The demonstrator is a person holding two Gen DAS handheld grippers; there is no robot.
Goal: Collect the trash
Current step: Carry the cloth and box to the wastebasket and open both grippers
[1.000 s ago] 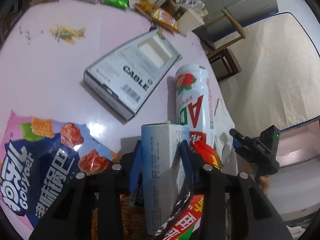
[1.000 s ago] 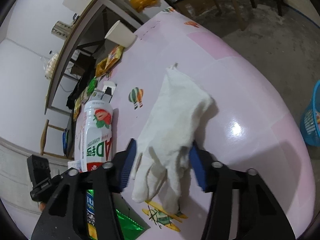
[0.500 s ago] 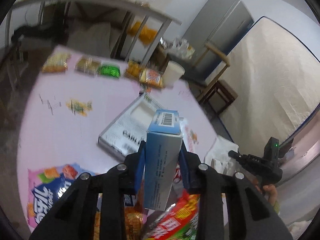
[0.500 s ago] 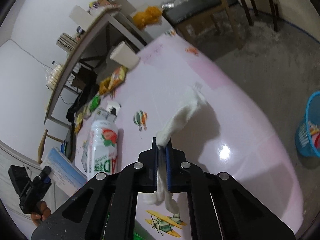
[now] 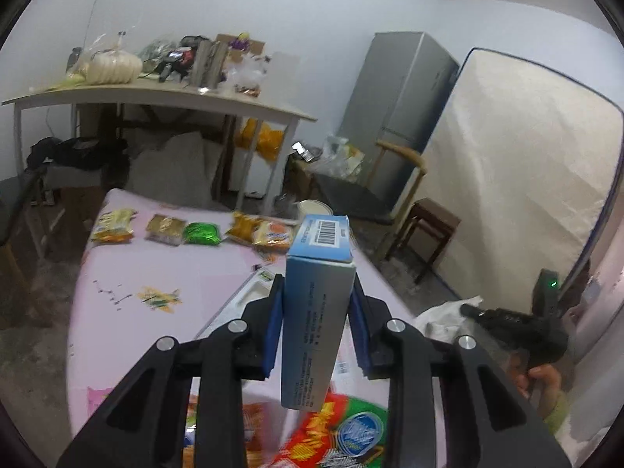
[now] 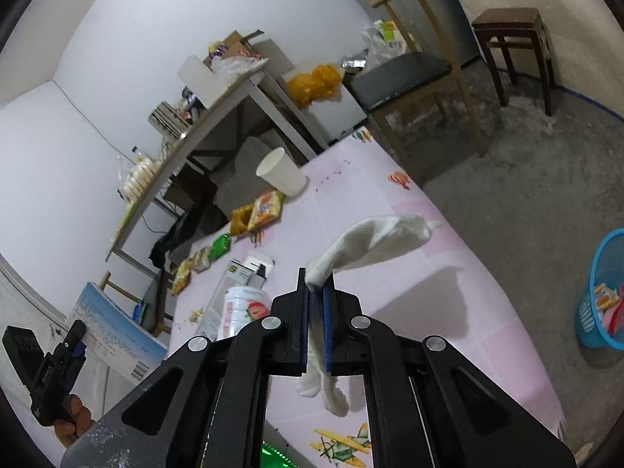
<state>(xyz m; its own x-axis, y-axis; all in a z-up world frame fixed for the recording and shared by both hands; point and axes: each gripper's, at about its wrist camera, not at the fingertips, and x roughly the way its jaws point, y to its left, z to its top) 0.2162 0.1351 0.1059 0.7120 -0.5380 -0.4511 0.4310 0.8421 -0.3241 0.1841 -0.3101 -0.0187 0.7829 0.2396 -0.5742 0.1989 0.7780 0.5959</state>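
With the right gripper (image 6: pixel 316 312) clamped on a limp white glove (image 6: pixel 374 238) above the pink table (image 6: pixel 487 312), the blue basket (image 6: pixel 602 296) sits on the floor off to its right, nearer this hand than the left gripper (image 5: pixel 316 312), clamped on a box (image 5: pixel 318 312).

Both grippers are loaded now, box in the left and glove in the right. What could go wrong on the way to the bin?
The white glove hangs limp from the right gripper and might snag or slip. The blue box is pinched low in the left gripper, so it could tip. The blue basket sits off the table.
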